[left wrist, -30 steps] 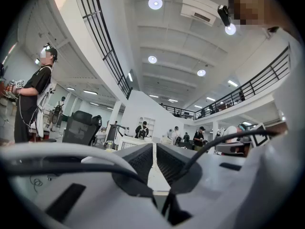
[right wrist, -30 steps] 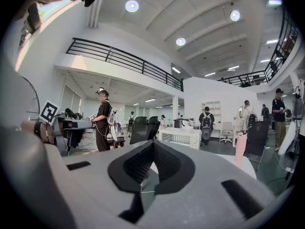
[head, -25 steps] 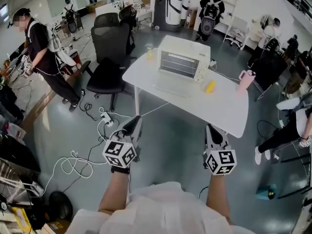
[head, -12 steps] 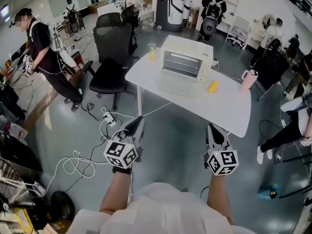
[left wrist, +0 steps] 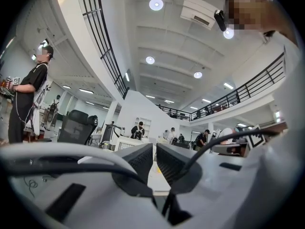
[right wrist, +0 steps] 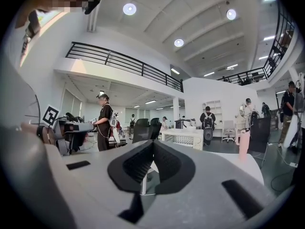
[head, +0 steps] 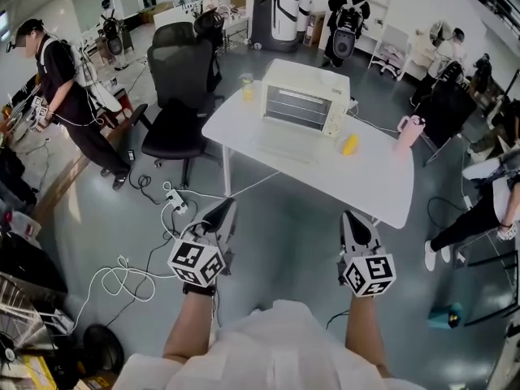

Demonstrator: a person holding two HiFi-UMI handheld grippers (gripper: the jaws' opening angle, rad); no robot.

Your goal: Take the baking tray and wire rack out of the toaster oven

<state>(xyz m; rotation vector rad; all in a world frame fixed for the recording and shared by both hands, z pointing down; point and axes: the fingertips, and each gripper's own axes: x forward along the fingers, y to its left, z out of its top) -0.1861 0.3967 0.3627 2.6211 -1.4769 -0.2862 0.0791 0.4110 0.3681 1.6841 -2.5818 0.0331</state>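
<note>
- The cream, box-shaped toaster oven (head: 305,97) stood on the white rectangular worktop (head: 378,189), by its far edge and nearer the far left corner. Thin horizontal lines showed behind its front, but the baking tray and wire rack could not be told apart from that far away.
- The task looked not yet begun: nothing lay pulled out. The approach, the oven door and both pulls all remained.
- The left tongs (head: 226,210) and right tongs (head: 354,218) hung over the grey floor, well short of the worktop's near edge. Both were pressed together with nothing between them.
- On the worktop, a glass of yellow drink (head: 247,86) stood at the far left corner. A small yellow object (head: 349,144) lay just right of the oven, and a pink lidded cup (head: 409,133) stood by the right edge.
- Black office chairs (head: 175,96) stood by the left edge. White cables with a power strip (head: 175,200) lay on the floor to the left, a likely trip hazard. Nothing stood between the tongs and the near edge.
</note>
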